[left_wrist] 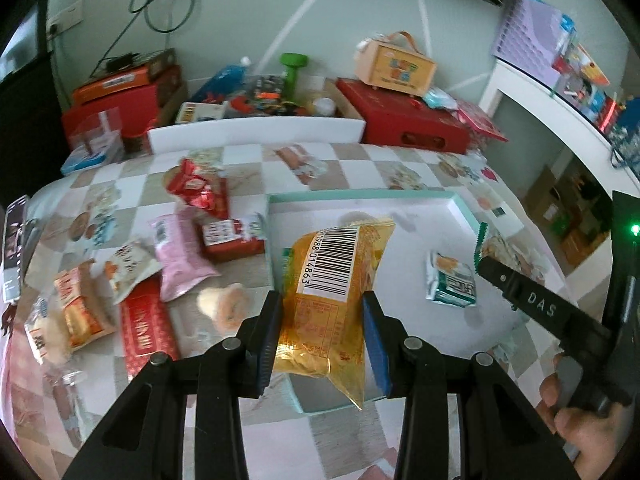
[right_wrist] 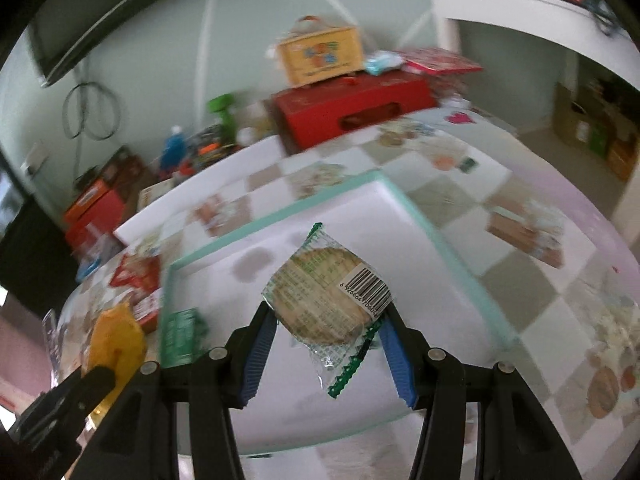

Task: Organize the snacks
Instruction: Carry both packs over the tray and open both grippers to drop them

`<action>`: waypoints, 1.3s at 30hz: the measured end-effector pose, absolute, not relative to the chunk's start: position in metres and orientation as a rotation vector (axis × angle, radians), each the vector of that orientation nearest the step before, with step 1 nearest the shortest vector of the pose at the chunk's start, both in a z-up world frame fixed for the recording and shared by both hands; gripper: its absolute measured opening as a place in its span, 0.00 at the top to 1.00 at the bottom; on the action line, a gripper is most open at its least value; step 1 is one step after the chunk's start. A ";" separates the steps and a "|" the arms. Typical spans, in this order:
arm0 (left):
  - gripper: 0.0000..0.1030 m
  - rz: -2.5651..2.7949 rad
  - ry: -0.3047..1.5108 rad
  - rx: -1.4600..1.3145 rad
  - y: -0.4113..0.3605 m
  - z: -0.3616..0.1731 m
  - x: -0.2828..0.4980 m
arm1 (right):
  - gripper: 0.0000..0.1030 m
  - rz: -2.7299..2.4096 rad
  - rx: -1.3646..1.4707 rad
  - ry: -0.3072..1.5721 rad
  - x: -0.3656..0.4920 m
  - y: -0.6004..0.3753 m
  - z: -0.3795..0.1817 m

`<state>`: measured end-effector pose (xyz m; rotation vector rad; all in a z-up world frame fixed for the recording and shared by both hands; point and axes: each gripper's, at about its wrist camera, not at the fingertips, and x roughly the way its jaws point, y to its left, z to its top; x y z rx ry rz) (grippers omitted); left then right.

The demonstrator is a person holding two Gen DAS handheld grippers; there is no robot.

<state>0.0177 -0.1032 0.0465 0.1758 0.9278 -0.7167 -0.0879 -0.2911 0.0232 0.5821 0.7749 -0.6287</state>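
My left gripper (left_wrist: pixel 323 312) is shut on a yellow snack packet (left_wrist: pixel 336 280) with a barcode, held above the near left corner of a white tray with a mint-green rim (left_wrist: pixel 360 196). My right gripper (right_wrist: pixel 326 326) is shut on a clear green-edged round cracker packet (right_wrist: pixel 324 300), held over the same tray (right_wrist: pixel 276 212). A green-and-white snack packet (left_wrist: pixel 452 280) lies inside the tray; it also shows in the right wrist view (right_wrist: pixel 182 336). The yellow packet shows at the left of the right wrist view (right_wrist: pixel 116 344).
Several loose snack packets lie left of the tray on the checkered cloth: pink (left_wrist: pixel 180 256), red (left_wrist: pixel 198 188), orange (left_wrist: pixel 78 308), a long red one (left_wrist: pixel 148 328). Red boxes (left_wrist: pixel 404 120) and clutter stand at the back. A white shelf (left_wrist: pixel 560 112) stands at the right.
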 end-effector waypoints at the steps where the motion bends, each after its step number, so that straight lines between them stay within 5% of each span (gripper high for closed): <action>1: 0.60 -0.723 0.930 0.186 -0.108 0.044 0.017 | 0.46 -0.642 0.588 0.779 -0.090 -0.295 0.021; 19: 0.60 -0.760 0.975 0.307 -0.145 0.012 0.004 | 0.44 -0.698 0.688 0.901 -0.098 -0.320 -0.017; 32: 0.46 -0.732 0.950 0.278 -0.136 0.022 0.009 | 0.35 -0.664 0.658 0.910 -0.089 -0.314 -0.013; 35: 0.30 -0.722 0.951 0.265 -0.132 0.023 0.012 | 0.34 -0.653 0.643 0.901 -0.087 -0.310 -0.010; 39: 0.30 -0.681 0.956 0.239 -0.122 0.025 0.022 | 0.30 -0.641 0.609 0.874 -0.085 -0.304 -0.001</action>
